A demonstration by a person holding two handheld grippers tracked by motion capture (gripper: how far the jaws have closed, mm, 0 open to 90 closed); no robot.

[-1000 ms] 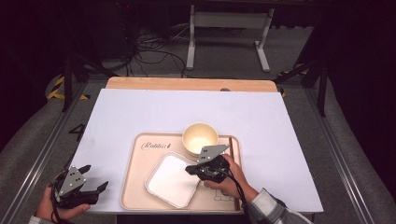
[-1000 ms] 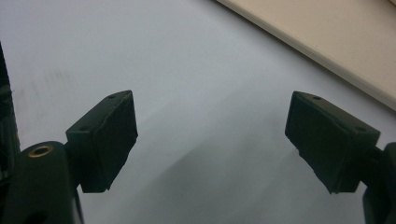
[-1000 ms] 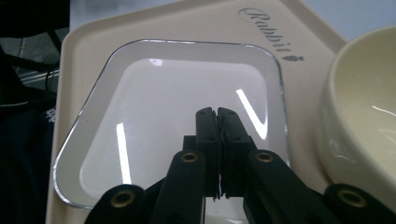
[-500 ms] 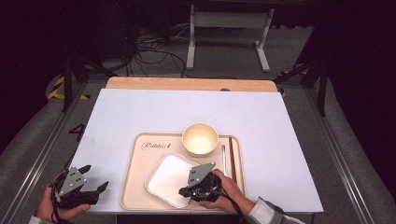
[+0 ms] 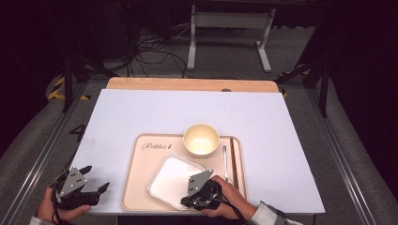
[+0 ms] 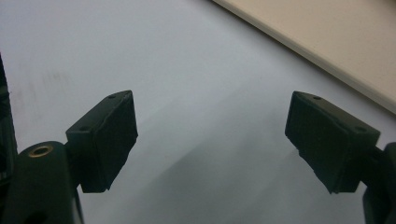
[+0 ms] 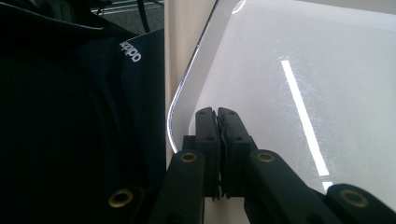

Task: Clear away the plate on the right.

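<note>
A beige tray [image 5: 141, 187] lies at the near middle of the white table. On it stand a cream bowl [image 5: 201, 139] and a white square plate [image 5: 171, 180]; a spoon [image 5: 225, 161] and brown chopsticks [image 5: 233, 161] lie along its right side. My right gripper [image 5: 187, 203] is at the plate's near right corner. In the right gripper view its jaws [image 7: 217, 114] are pressed together just over the plate [image 7: 289, 60] near its rim, with nothing seen between them. My left gripper [image 5: 96, 178] stands open over bare table [image 6: 201, 93], left of the tray [image 6: 327, 37].
The table's near edge runs just below both hands. A dark garment [image 7: 70, 102] with white lettering lies close to the left of the right gripper's jaws. A wooden strip [image 5: 187, 84] borders the far edge. Metal stand legs [image 5: 225, 28] and cables lie on the floor beyond.
My right gripper has drawn back from beside the bowl to the plate's near right corner, which uncovers the spoon and chopsticks. The left gripper has stayed where it was, open.
</note>
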